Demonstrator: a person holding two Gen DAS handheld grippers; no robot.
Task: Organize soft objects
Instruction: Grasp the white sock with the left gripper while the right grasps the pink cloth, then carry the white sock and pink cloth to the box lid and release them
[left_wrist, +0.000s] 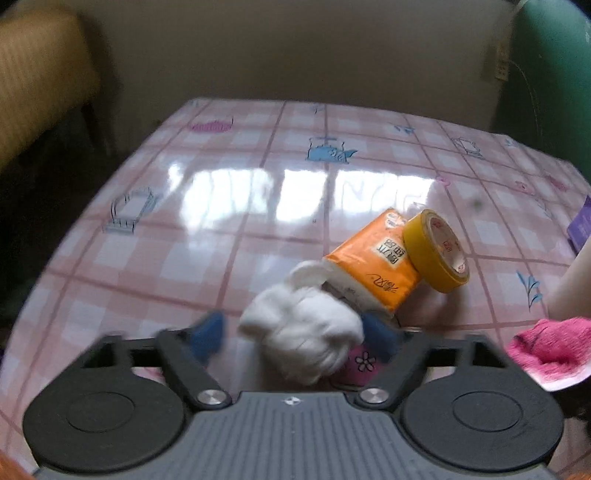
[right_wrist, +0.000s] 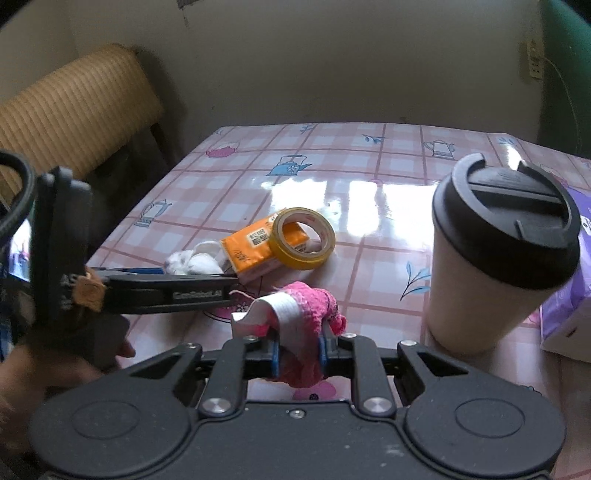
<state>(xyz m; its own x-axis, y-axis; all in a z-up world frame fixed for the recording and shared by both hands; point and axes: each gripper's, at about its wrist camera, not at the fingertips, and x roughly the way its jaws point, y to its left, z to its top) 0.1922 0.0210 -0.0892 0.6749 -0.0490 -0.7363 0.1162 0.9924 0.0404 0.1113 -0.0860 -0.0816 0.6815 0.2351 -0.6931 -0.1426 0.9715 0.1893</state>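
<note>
Left gripper has its blue pads either side of a white fluffy sock; motion blur hides whether they actually touch it. At the sock's 1 o'clock, an orange tissue pack lies on the desk, a yellow tape roll leaning against it. Right gripper is clenched on a pink sock, its lower end hidden behind the gripper body. Coffee cup at 3 o'clock, partly covering a purple packet cut off by the frame.

A table in glossy pink checked cloth carries everything. Ahead of the right jaws lie an orange tissue pack and yellow tape roll (touching); a lidded cup stands to their right.
</note>
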